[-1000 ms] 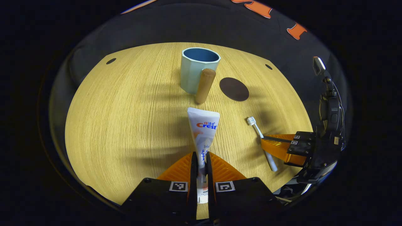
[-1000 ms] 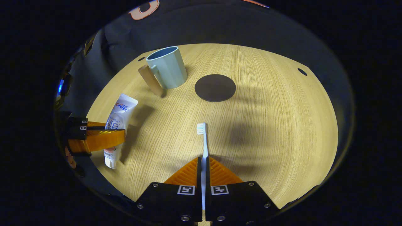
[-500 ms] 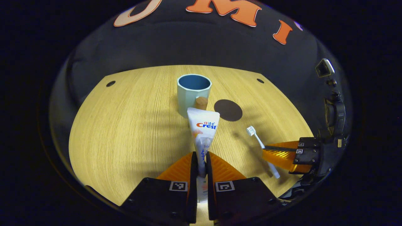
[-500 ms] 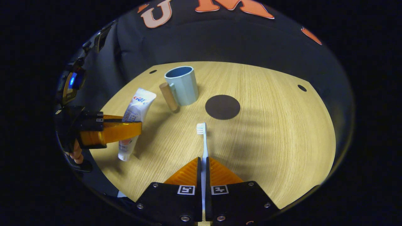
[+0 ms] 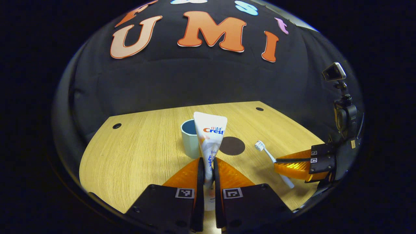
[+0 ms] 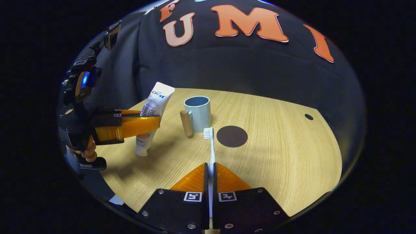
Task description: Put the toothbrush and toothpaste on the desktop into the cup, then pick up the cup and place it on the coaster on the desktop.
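You have both items in hand and clear of the desk, so the step now is delivery into the cup. Your left gripper (image 5: 208,169) is clamped on the lower half of the toothpaste (image 5: 209,136), cap end toward you, crimped flat end pointing ahead. Your right gripper (image 6: 209,169) is pinched on the handle of the toothbrush (image 6: 210,146), bristle head out in front.

Take them one at a time. The cup's mouth looks narrow, and two grippers over it would likely crowd each other. Tip each item toward vertical above the rim before you loosen the fingers, so that it drops in and does not lever the cup over.

The tube is a soft, glossy laminate, wide and flat at the crimp, and it may flex in your grip. The brush is a thin, stiff plastic stick that could pivot between the ridged pads (image 6: 227,177).

Ahead of both tools stands the cup (image 6: 198,112), pale blue, faceted and matte, upright and open. Its round wooden peg handle (image 6: 186,123) faces your left tool. Just beyond your brush tip, to its right, lies the coaster (image 6: 232,136), a dark flat disc on the wood-grain desktop (image 6: 286,146), bare and apart from the cup.
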The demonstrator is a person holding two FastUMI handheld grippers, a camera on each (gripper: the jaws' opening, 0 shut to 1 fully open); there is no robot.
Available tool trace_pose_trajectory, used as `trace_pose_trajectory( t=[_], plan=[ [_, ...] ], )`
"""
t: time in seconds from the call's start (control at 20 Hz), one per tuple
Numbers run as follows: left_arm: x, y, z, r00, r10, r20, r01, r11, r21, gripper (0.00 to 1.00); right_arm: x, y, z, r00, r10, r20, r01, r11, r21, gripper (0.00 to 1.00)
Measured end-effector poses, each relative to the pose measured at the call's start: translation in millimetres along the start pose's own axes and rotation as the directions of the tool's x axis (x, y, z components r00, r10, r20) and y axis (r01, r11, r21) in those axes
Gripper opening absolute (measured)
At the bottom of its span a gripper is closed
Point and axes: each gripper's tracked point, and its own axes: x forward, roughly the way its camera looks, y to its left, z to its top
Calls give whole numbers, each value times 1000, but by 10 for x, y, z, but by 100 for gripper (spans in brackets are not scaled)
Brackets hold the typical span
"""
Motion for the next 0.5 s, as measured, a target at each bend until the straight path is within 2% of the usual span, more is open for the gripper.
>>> trace_pose_trajectory(
  t=[0.15,0.35,0.5],
  plan=[
    [59,8,175,996,-1,90,0,1000,4,18,-82,-15,108,997,-15,70,16,1000,-2,4],
    [122,51,299,988,3,154,-2,1000,-5,18,-96,-34,138,995,-21,98,23,999,-27,4],
    [161,118,468,972,13,235,-13,1000,-3,18,-105,-46,194,991,-10,132,10,1000,-3,4]
  ],
)
